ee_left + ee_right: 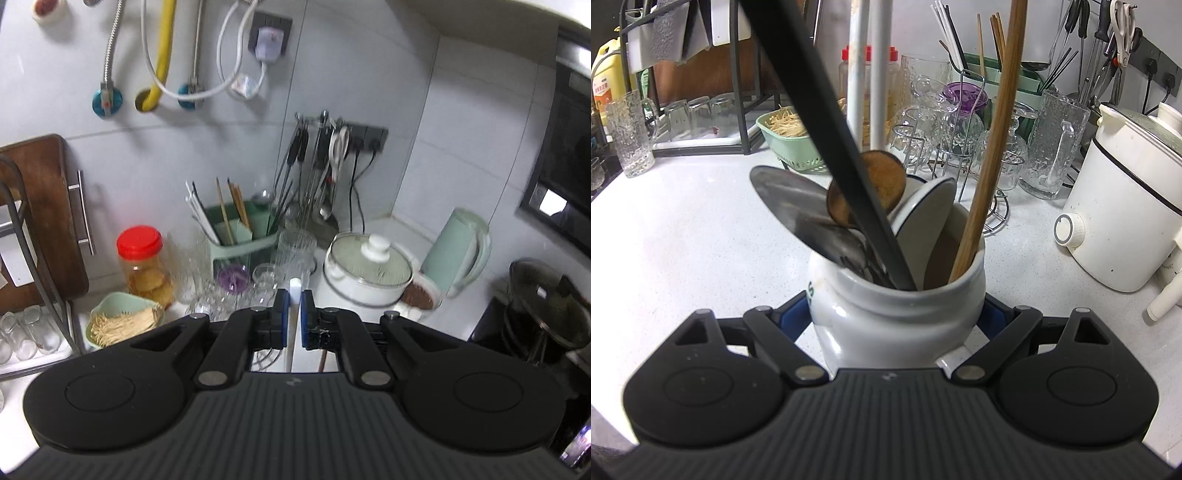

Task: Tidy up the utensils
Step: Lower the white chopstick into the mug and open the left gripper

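The left gripper pinches a white handle that rises from the white jar on the tabletop, while the right gripper clamps the jar's sides, so a straight lift would probably avoid snagging the neighbouring utensils.

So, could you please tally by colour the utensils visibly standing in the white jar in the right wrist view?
Black handle: 1
Grey metal blade: 1
Brown wood, round head and long stick: 2
White spoon, blue-rimmed: 1
Total: 5 in the white jar; the white rods behind it are not counted.
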`<state>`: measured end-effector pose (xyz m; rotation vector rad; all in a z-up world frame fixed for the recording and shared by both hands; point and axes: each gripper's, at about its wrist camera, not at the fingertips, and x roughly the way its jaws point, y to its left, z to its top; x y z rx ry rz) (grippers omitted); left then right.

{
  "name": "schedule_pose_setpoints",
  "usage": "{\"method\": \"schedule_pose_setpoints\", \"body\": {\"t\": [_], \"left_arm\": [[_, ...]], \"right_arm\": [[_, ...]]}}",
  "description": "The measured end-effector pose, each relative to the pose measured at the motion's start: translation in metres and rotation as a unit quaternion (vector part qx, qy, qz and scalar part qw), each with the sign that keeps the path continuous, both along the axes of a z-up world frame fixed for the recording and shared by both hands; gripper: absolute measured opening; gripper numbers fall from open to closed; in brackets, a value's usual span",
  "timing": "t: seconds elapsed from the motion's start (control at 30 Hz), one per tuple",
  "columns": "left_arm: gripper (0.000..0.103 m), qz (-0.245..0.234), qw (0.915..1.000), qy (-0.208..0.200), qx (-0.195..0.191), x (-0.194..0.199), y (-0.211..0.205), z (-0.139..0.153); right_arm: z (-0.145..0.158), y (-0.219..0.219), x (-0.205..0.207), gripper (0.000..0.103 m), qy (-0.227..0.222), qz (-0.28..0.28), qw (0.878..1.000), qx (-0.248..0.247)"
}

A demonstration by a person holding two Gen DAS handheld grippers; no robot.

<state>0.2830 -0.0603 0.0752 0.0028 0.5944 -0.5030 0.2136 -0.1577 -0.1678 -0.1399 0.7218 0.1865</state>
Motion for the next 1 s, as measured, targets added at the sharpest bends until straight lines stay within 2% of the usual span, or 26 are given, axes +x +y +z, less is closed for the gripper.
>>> {"method": "schedule_pose_setpoints", "body": {"t": [0.07, 0.23, 0.43, 0.5, 0.73, 0.9, 1.0], "left_arm": [[0.007, -0.011, 0.9997, 0.021, 0.002, 0.007, 0.000, -0.005], [0.007, -0.042, 0.9964, 0.065, 0.035, 0.022, -0.010, -0.015], [0.007, -0.081, 0.9866, 0.124, 0.068, 0.032, -0.025, -0.032], [0.007, -0.091, 0.9832, 0.143, 0.069, 0.036, -0.027, -0.039], [0.007, -0.101, 0.9792, 0.160, 0.071, 0.045, -0.030, -0.048], [0.002, -0.106, 0.9741, 0.185, 0.075, 0.050, -0.030, -0.059], [0.002, -0.108, 0.9754, 0.175, 0.080, 0.047, -0.029, -0.061]], "right_arm": [[0.000, 0.000, 0.000, 0.093, -0.001, 0.000, 1.000, 0.000], [0.000, 0.000, 0.001, 0.093, -0.001, 0.000, 1.000, 0.000], [0.000, -0.001, 0.000, 0.093, -0.001, 0.000, 1.000, 0.000], [0.000, 0.000, 0.000, 0.093, -0.002, 0.000, 1.000, 0.000], [0.000, 0.000, 0.000, 0.093, -0.002, 0.000, 1.000, -0.001], [0.000, -0.001, 0.000, 0.093, -0.002, 0.000, 1.000, -0.001], [0.000, 0.000, 0.001, 0.093, -0.001, 0.001, 1.000, -0.002]]}}
